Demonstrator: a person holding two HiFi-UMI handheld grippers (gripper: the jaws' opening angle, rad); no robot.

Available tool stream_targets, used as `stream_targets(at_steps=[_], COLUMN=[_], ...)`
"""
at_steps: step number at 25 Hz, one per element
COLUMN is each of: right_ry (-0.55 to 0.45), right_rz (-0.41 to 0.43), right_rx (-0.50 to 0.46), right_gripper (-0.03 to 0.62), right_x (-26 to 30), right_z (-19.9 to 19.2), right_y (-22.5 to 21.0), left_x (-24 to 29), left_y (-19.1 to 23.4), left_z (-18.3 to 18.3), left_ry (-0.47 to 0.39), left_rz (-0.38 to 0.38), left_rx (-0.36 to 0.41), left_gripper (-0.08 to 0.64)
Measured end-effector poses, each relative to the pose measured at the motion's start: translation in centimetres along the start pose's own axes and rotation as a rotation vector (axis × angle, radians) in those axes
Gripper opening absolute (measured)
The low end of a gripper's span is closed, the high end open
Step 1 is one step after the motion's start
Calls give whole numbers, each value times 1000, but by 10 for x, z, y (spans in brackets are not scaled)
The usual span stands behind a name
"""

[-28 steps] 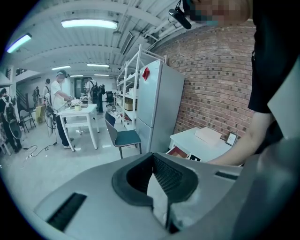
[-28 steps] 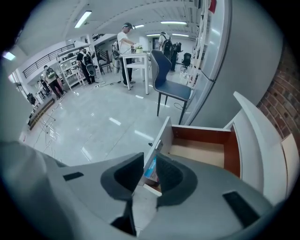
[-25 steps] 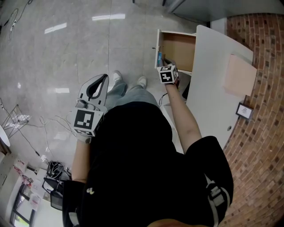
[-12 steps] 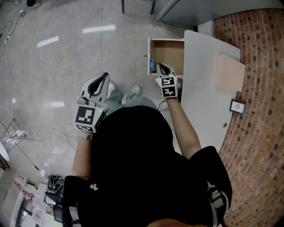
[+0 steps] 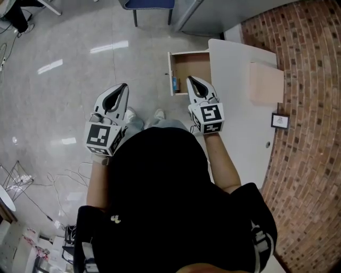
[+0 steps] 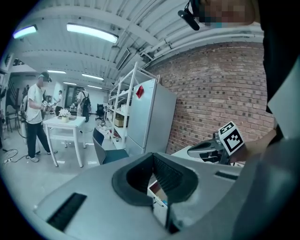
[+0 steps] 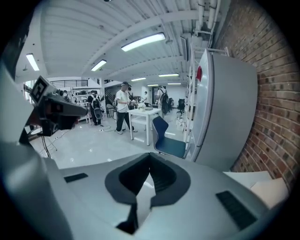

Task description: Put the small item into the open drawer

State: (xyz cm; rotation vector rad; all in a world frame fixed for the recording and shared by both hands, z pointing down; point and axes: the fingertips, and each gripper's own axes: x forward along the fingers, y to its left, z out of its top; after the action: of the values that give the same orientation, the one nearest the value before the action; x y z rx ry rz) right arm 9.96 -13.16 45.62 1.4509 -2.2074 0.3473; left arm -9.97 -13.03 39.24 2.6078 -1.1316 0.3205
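The wooden drawer [image 5: 196, 65] stands pulled out from the white table [image 5: 234, 106]. A small blue item [image 5: 174, 83] lies inside it against the front left wall. My right gripper [image 5: 191, 80] hovers at the drawer's near edge, shut and empty, its marker cube toward me. Well left of the drawer, my left gripper [image 5: 123, 87] hangs over the floor, shut with nothing in it. Through the left gripper's jaws I glimpse the drawer [image 6: 157, 191], and past them the right gripper [image 6: 206, 150]. The right gripper view looks out over the room, its gripper [image 7: 150, 155] closed on nothing.
A beige flat box [image 5: 265, 82] and a small framed card [image 5: 279, 121] lie on the table. A brick wall [image 5: 314, 133] runs along the right. A blue chair [image 5: 146, 4] and a grey fridge [image 7: 225, 122] stand beyond the drawer. People stand by a white table [image 7: 140, 117].
My right gripper has drawn back out of the drawer toward me and its jaws have closed. The blue item has stayed in the drawer. The left gripper has held its pose.
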Motion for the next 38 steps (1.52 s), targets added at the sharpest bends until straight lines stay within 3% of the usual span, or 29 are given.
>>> stream_targets(at_steps=[7,16,22,38], right_ry=[-128,-229,-276,-304], right_rz=[-4,17,10,15], right_rx=[-11,-17,-37,-25], right_gripper=[11,11,11,11], right_x=[-40,-71,-82,-86], right_z=[56,94,103,103], right_y=[3,12,14,16], left_x=[3,-2,-8,-22], left_y=[-3,-2,-6,-16], left_z=[28,53,59,59], left_ry=[-66,-121,-137,-116], left_rz=[-40,-49,-72,-98], left_rx=[24,23,-2,37], left_gripper=[3,3,3,3])
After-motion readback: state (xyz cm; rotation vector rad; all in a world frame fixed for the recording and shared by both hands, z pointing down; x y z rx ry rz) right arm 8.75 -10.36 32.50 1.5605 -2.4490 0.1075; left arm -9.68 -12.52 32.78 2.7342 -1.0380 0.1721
